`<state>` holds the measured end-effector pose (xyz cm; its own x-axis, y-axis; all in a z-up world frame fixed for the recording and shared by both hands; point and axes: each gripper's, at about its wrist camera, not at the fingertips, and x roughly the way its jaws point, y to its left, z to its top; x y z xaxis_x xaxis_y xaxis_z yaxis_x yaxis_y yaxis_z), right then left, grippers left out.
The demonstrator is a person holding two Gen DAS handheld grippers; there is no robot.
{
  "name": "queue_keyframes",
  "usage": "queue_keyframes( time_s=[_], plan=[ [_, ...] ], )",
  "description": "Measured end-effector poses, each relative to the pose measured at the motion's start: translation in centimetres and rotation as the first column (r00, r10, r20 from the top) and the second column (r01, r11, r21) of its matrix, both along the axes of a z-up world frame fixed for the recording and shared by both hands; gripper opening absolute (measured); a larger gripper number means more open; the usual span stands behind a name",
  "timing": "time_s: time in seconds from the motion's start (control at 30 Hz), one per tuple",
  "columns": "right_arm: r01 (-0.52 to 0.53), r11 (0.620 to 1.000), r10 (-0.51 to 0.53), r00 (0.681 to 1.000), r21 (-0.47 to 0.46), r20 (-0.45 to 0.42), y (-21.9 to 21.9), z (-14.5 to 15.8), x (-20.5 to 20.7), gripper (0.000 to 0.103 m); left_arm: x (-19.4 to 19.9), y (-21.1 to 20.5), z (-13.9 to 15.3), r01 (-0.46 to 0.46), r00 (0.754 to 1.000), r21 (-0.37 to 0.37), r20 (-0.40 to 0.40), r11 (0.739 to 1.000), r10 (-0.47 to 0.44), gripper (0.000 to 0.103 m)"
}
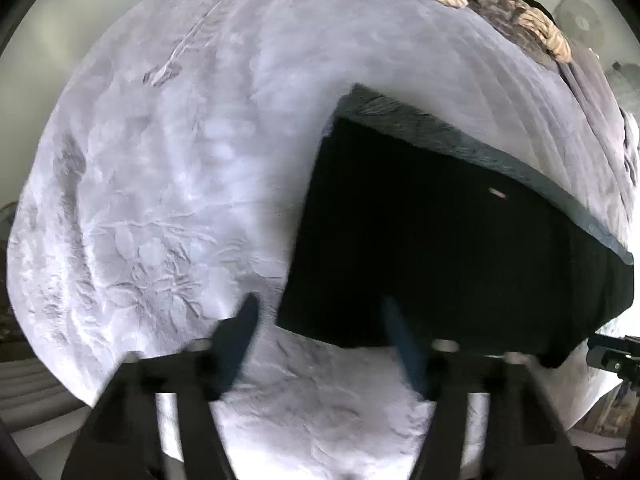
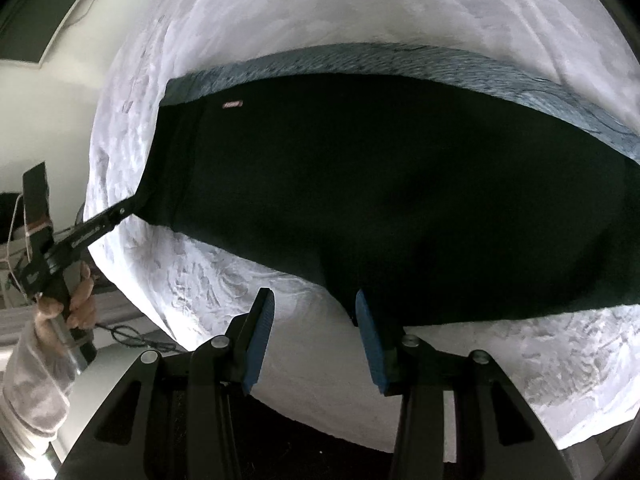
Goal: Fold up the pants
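Legible text: none recorded.
A small reddish tag (image 2: 233,104) is sewn on the black pants (image 2: 400,200) near the grey waistband (image 2: 360,62); its lettering is too small to be read.

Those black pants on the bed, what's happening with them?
A person is folding them with a two-finger gripper in each hand. The black pants lie flat in a folded rectangle on the pale blanket, grey lining showing along the far edge. The left gripper and right gripper both hang open above the near edge, holding nothing.
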<state>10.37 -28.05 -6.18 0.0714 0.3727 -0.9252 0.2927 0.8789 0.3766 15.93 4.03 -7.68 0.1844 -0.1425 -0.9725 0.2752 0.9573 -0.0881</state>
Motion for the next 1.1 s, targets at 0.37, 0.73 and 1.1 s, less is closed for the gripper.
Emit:
queue_keyframes(
  time_s=[0.37,0.73,1.1],
  plan=[
    [0.150,0.989,-0.149,0.987,-0.018,0.058,-3.9,2.8,-2.6,0.069,-3.8,-7.7,3.1,0.151,0.988,0.033,0.018,0.988,-0.151,0.095],
    [0.263,0.961,-0.252,0.959,-0.080,0.131,-7.5,5.6,-4.7,0.080,-6.4,-14.1,5.4,0.288,0.956,0.070,0.035,0.955,-0.291,0.102],
    [0.272,0.945,-0.236,0.951,-0.181,0.200,-8.7,7.3,-4.7,0.090,-7.3,-16.0,6.6,0.316,0.942,0.201,0.052,0.927,-0.332,0.102]
  ],
)
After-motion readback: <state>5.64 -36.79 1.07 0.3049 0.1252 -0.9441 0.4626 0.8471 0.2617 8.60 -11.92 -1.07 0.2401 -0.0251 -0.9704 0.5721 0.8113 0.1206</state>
